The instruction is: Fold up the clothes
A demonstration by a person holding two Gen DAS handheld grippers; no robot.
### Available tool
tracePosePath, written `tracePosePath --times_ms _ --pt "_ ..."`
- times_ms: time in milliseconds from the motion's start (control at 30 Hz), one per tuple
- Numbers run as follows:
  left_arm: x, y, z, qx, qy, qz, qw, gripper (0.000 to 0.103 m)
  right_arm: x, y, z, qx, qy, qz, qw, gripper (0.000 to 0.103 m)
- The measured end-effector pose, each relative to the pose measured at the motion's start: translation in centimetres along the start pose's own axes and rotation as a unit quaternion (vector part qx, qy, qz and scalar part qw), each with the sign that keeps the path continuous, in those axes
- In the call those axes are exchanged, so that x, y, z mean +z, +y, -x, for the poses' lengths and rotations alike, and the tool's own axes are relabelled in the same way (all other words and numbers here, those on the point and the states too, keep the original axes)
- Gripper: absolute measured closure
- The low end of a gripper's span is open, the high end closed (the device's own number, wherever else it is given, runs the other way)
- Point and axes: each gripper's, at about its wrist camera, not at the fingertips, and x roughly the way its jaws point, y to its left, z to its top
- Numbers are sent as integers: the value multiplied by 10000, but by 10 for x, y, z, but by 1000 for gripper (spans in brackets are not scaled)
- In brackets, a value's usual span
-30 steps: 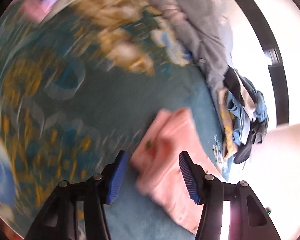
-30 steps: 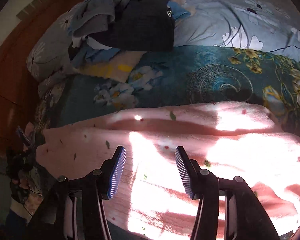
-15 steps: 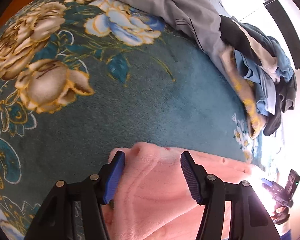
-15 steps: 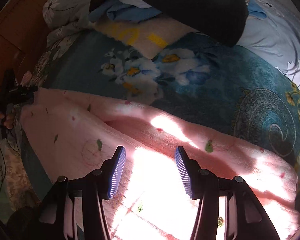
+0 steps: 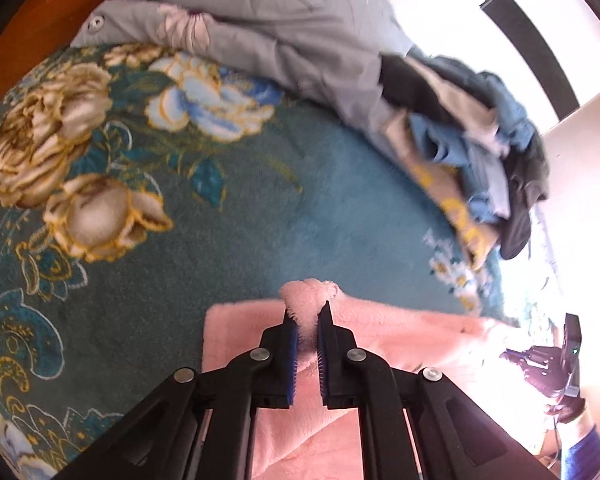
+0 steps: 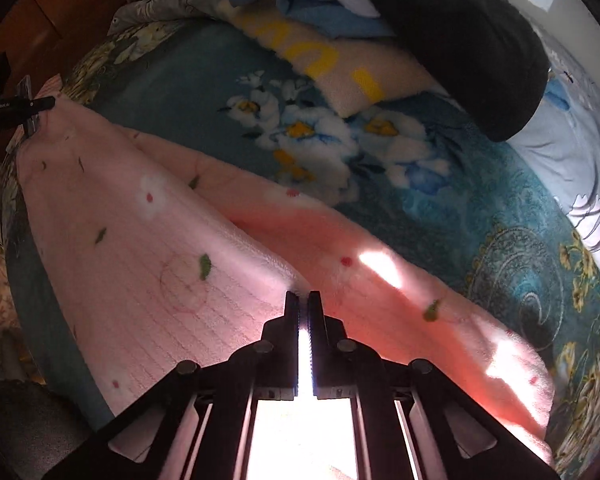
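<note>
A pink fleece garment (image 5: 400, 332) with small flowers and leaves lies on the teal floral blanket (image 5: 220, 264). In the left wrist view my left gripper (image 5: 306, 314) is closing its jaws on a raised tuft at the garment's far edge, and the pads press on it. In the right wrist view my right gripper (image 6: 303, 300) is closing its jaws on a ridge of the same pink garment (image 6: 140, 240), with fleece pinched between the pads. The left gripper (image 6: 46, 104) shows there at the garment's far left corner.
A pile of blue, dark and cream clothes (image 5: 460, 152) sits at the blanket's far side, also in the right wrist view (image 6: 420, 20). A grey flowered duvet (image 5: 280, 20) lies behind it. Brown wood (image 5: 32, 28) borders the bed.
Both grippers went from wide open above the pink garment to shut on it. The left one swung across the blanket to the garment's edge; the right one rolled and came closer to the fleece.
</note>
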Motion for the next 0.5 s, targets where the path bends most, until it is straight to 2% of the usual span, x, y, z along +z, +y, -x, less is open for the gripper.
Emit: tracePosePath --times_ms 133,200,233,300,367,400,433,467,500 --pt "13 10 -8 174 -69 267 9995 94 29 -11 10 -314 -195 -203 9991 100" --pt "15 16 -22 334 168 421 9984 94 39 -14 -7 -352 -9 -385 9986 100" --pt "14 19 -27 349 273 547 9975 91 44 -15 -16 -373 87 -465 9982 100" --pt "12 25 -35 353 471 820 9949 91 45 -11 -31 -449 283 -502 9973 99" --pt "7 30 -26 142 412 1072 9933 79 43 -11 -25 -550 168 -520 9970 98" --pt "3 34 -19 85 340 1166 9926 64 42 -10 -22 -601 111 -528 9967 96" --pt "-4 37 -10 118 226 1252 9918 51 41 -10 -19 -652 53 -537 9964 85" --pt "-11 40 -1 168 105 1336 9908 48 40 -10 -16 -701 -18 -551 9960 73" --pt "-19 43 9 218 -17 1421 9896 42 36 -11 -5 -730 -171 -598 9954 69"
